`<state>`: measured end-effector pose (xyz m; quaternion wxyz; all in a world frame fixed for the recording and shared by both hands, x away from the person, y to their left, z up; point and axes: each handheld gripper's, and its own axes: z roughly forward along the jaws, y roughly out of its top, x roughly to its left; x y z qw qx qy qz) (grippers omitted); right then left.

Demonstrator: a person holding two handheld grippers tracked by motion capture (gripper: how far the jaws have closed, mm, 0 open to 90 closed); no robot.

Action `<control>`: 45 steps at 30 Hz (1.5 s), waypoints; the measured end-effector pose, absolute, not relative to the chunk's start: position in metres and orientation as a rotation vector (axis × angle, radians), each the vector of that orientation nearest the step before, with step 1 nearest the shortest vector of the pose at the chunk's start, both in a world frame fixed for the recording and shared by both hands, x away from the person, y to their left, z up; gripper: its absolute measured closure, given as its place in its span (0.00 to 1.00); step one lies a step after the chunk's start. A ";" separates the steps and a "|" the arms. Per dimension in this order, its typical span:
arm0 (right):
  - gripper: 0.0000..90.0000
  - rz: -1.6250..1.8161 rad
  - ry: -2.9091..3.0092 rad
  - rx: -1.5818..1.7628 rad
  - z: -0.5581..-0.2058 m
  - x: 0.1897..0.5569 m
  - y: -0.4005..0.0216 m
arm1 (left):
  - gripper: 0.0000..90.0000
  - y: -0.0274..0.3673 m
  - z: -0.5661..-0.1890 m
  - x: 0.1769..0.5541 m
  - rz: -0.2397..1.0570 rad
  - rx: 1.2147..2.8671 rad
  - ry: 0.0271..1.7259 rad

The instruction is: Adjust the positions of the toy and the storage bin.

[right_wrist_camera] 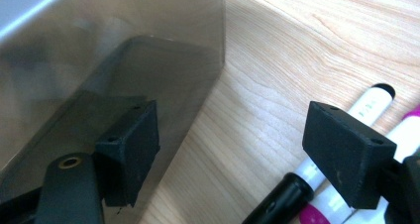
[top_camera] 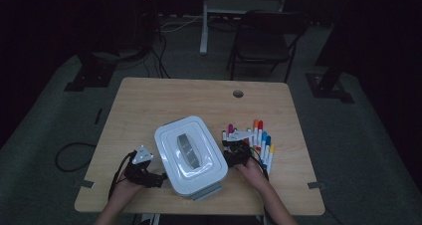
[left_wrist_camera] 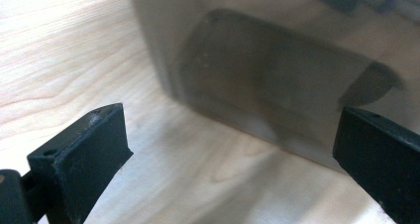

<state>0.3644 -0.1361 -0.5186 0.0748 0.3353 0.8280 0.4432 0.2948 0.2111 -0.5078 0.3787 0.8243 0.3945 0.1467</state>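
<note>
White box (top_camera: 190,153), coloured markers (top_camera: 261,138), wooden table (top_camera: 149,100), no legible writing

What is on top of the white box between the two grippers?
A white lid covers the box, with a grey handle lying flat in its centre recess. The closed lid hides whatever is inside, so the contents cannot be seen.

Box (left_wrist_camera: 277,70): blurred in the left gripper view and cut off by the top and right edges; its contents are hidden under the lid (top_camera: 189,148) in the high view. Markers (right_wrist_camera: 346,135): cut off at the bottom and right edges of the right gripper view, partly hidden behind a jaw; print unreadable.
</note>
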 end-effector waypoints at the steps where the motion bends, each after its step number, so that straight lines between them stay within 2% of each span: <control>1: 0.24 1.330 2.481 1.009 -0.519 0.363 -0.137 | 0.01 0.210 -0.508 0.297 0.380 2.109 1.008; 8: 0.23 1.320 2.498 0.993 -0.519 0.356 -0.146 | 0.02 0.209 -0.507 0.316 0.459 2.095 1.038; 13: 0.23 1.319 2.505 0.964 -0.517 0.349 -0.146 | 0.02 0.212 -0.508 0.325 0.462 2.087 1.047; 16: 0.15 1.342 2.518 0.934 -0.518 0.341 -0.139 | 0.02 0.224 -0.511 0.343 0.476 2.055 1.087; 19: 0.14 1.360 2.520 0.950 -0.520 0.339 -0.135 | 0.02 0.229 -0.513 0.351 0.500 2.038 1.093; 28: 0.14 1.367 2.504 0.921 -0.521 0.330 -0.117 | 0.02 0.242 -0.518 0.366 0.449 1.996 1.069; 36: 0.14 1.375 2.459 0.899 -0.515 0.322 -0.118 | 0.02 0.259 -0.517 0.366 0.455 1.983 1.130; 45: 0.14 1.336 2.323 0.956 -0.501 0.318 -0.168 | 0.01 0.284 -0.512 0.339 0.432 1.986 1.225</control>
